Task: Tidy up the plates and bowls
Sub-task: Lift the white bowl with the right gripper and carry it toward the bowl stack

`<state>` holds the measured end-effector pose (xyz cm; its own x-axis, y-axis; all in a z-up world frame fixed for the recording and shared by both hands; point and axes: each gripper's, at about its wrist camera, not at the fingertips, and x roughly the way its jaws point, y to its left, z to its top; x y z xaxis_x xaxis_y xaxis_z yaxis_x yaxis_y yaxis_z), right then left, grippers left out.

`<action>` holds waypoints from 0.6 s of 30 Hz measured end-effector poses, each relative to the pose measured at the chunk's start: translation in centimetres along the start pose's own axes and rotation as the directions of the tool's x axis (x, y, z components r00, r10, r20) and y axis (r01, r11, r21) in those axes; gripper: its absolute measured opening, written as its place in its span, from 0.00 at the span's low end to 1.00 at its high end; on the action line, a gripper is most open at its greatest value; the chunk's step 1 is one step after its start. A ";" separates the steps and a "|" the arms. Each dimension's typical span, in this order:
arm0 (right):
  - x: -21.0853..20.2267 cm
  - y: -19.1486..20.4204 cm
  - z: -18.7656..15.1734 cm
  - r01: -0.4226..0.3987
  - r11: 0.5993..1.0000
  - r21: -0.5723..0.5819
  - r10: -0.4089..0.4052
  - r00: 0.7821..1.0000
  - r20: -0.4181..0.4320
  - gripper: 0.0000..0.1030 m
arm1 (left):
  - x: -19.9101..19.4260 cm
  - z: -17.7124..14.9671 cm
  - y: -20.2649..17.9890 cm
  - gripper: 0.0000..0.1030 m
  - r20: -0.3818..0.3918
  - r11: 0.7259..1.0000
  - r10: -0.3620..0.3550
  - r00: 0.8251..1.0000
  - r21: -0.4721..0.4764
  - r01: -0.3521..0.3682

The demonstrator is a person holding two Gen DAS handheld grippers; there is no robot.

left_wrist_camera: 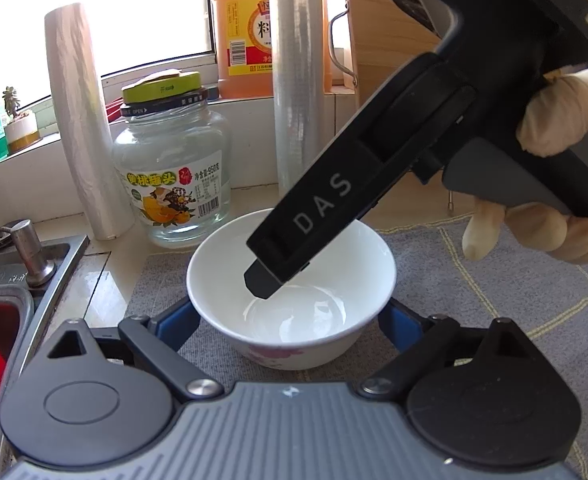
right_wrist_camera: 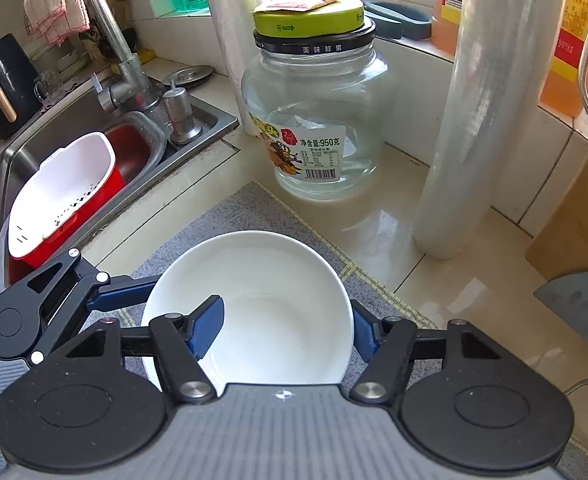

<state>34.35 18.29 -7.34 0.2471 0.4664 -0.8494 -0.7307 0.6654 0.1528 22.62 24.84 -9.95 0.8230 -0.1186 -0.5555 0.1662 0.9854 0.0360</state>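
A white bowl (left_wrist_camera: 294, 300) with a pink flower print stands on a grey mat (left_wrist_camera: 473, 280). My left gripper (left_wrist_camera: 290, 332) is open, its blue fingers (left_wrist_camera: 176, 326) either side of the bowl's base. My right gripper comes down from the upper right in the left wrist view; one black finger (left_wrist_camera: 266, 280) dips inside the bowl. In the right wrist view the bowl (right_wrist_camera: 270, 308) fills the lower middle. My right gripper (right_wrist_camera: 286, 330) is open wide, one blue finger (right_wrist_camera: 208, 326) inside the bowl and the other outside its right rim.
A glass jar (right_wrist_camera: 317, 120) with a green lid stands behind the bowl. Two rolls of plastic wrap (right_wrist_camera: 465, 120) stand upright by it. A steel sink (right_wrist_camera: 74, 152) with a red-and-white colander (right_wrist_camera: 62, 196) lies to the left. An orange bottle (left_wrist_camera: 246, 32) sits on the windowsill.
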 end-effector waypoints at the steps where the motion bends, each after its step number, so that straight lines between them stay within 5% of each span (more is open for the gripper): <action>1: 0.0 0.0 0.0 0.001 1.000 -0.001 -0.001 1.000 0.000 0.69 | 0.0 0.0 0.0 0.92 0.000 1.000 -0.001 1.000 0.000 0.001; 18: -1.4 0.3 -0.8 0.015 1.000 -0.008 -0.015 1.000 0.003 0.69 | -1.1 0.3 -0.5 0.92 -0.005 0.999 -0.028 1.000 0.020 0.028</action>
<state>33.26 17.43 -6.51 0.2598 0.4586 -0.8498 -0.7323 0.6672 0.1362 21.78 24.43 -9.06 0.8155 -0.1457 -0.5601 0.2004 0.9790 0.0372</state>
